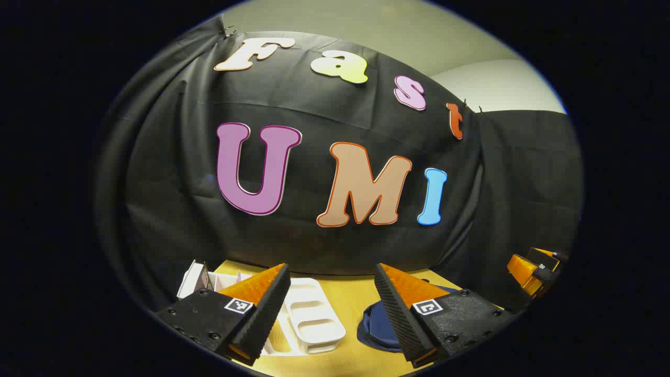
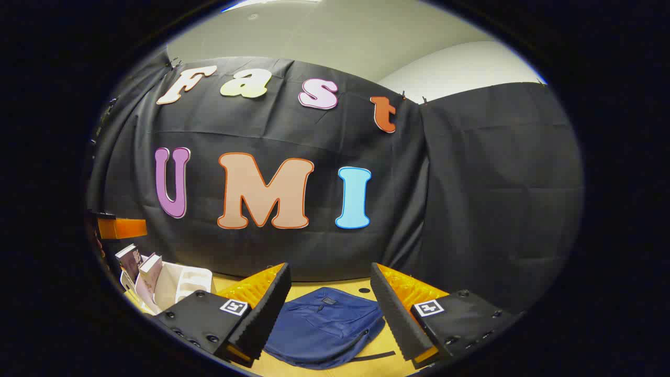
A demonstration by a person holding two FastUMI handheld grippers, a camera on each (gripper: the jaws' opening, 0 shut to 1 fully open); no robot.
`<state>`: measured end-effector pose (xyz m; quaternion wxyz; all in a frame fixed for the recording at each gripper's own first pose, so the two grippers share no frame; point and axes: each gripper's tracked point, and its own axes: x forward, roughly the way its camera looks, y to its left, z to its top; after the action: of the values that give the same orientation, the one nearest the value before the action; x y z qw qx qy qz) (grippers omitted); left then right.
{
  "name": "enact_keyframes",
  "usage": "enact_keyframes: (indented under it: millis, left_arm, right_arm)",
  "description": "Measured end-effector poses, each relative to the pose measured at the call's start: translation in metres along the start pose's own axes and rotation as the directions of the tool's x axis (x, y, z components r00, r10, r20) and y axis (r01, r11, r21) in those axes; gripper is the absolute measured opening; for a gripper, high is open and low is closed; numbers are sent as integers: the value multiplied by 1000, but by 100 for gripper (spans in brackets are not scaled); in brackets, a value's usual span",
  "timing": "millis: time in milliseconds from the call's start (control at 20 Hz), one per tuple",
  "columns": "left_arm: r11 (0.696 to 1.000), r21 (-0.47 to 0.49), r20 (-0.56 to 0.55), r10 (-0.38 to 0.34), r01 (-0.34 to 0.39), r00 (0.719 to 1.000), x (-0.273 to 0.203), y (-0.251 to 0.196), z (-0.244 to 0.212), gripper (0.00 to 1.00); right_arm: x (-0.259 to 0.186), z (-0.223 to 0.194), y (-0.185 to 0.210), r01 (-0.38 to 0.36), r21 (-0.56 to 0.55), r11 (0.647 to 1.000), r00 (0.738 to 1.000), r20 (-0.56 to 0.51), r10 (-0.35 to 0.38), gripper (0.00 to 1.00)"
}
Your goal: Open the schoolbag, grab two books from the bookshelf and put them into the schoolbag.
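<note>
Flat blue fabric schoolbag [image 2: 324,327], zipped, lies directly ahead between the spread, empty right gripper [image 2: 330,309] fingers; left gripper [image 1: 331,309], also spread, sits farther.

A creased black cloth wall [image 2: 471,199] hangs behind the far edge of a yellow wooden tabletop [image 1: 350,298], clipped along its top, with a pale plain room wall and ceiling [image 2: 340,36] rising above it.
</note>
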<state>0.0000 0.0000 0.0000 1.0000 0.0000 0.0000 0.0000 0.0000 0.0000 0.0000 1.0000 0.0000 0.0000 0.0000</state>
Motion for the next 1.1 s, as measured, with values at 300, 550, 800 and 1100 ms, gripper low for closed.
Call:
enact_keyframes:
  millis: [300, 550, 800, 1100]
  left_arm:
    - [999, -41, -19, -29, 28, 999, -4, -16, -4, 92]
    - [999, -10, -26, -32, 32, 999, -5, -20, -5, 94]
    - [999, 18, -44, -47, 48, 998, -9, -28, -10, 92]
    - [998, 49, -62, -40, 43, 997, -14, -29, -17, 91]
  right_arm:
    - [1, 4, -8, -10, -25, 1000, 1000, 18, 10, 98]
    - [4, 5, -9, -26, -11, 1000, 1000, 13, 26, 98]
    - [2, 2, -14, -18, -19, 1000, 1000, 6, 19, 100]
    - [-1, -7, -25, 6, -56, 998, 1000, -11, -7, 100]
